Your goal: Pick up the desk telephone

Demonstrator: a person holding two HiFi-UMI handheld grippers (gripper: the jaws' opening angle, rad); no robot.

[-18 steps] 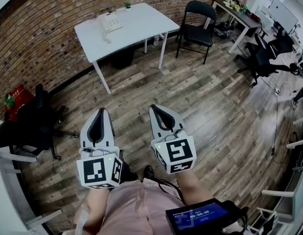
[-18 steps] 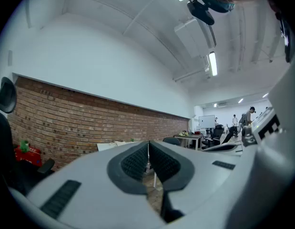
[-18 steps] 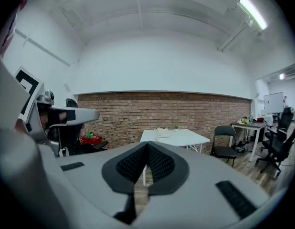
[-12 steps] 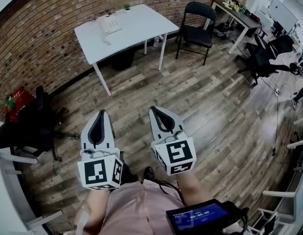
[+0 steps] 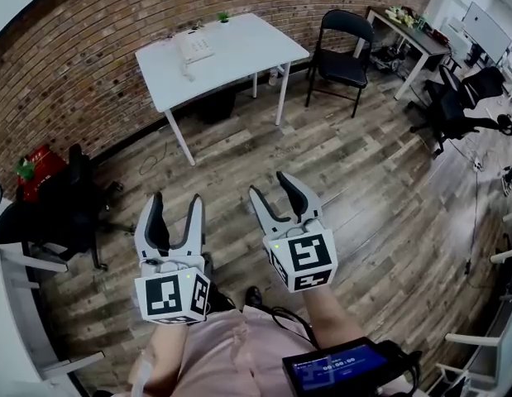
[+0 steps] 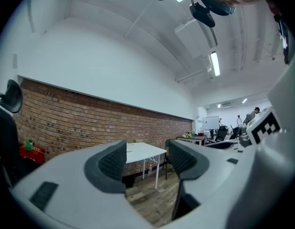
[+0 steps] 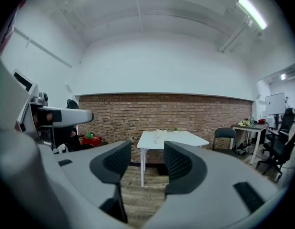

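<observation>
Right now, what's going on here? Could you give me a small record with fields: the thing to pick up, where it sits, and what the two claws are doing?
target: desk telephone
where: on the white table, by the brick wall
left gripper: open, empty, well short of the table
right gripper: open, empty, well short of the table
nearby: black folding chair, right of the table in the head view

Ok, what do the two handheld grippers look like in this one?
Both the left gripper and right gripper have pale grey bodies, black ribbed pads and a white cube with black square markers. The person wears pink clothing.
</observation>
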